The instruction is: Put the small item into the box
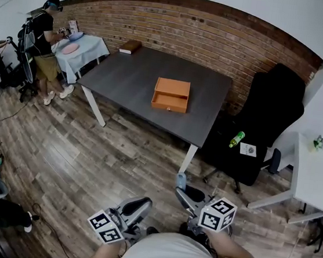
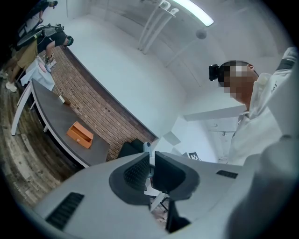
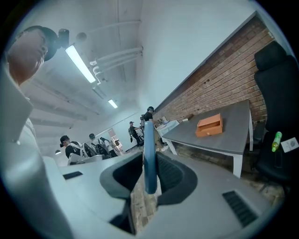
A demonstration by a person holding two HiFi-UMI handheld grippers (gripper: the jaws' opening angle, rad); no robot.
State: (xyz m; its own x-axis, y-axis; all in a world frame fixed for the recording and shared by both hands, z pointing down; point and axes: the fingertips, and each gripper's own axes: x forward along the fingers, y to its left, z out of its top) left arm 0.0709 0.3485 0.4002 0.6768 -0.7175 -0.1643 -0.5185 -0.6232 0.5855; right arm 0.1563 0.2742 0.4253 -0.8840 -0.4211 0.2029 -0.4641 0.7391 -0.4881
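An orange box (image 1: 171, 94) with its drawer pulled open lies on the dark grey table (image 1: 127, 77); it also shows as the orange box (image 2: 80, 134) and the orange box (image 3: 209, 125) far ahead of both gripper cameras. My right gripper (image 1: 182, 187) hangs low over the wood floor, well short of the table. In its own view the right gripper (image 3: 150, 172) is shut on a thin blue flat item (image 3: 149, 154) standing on edge. My left gripper (image 1: 140, 206) is beside it; the left gripper (image 2: 150, 161) has its jaws almost together with nothing between them.
A black office chair (image 1: 267, 121) carrying a green bottle (image 1: 237, 139) and a paper stands right of the table. A white desk (image 1: 314, 173) is further right. A brown book (image 1: 129, 47) lies on the table's far corner. People stand by a cloth-covered table (image 1: 81, 48) at far left.
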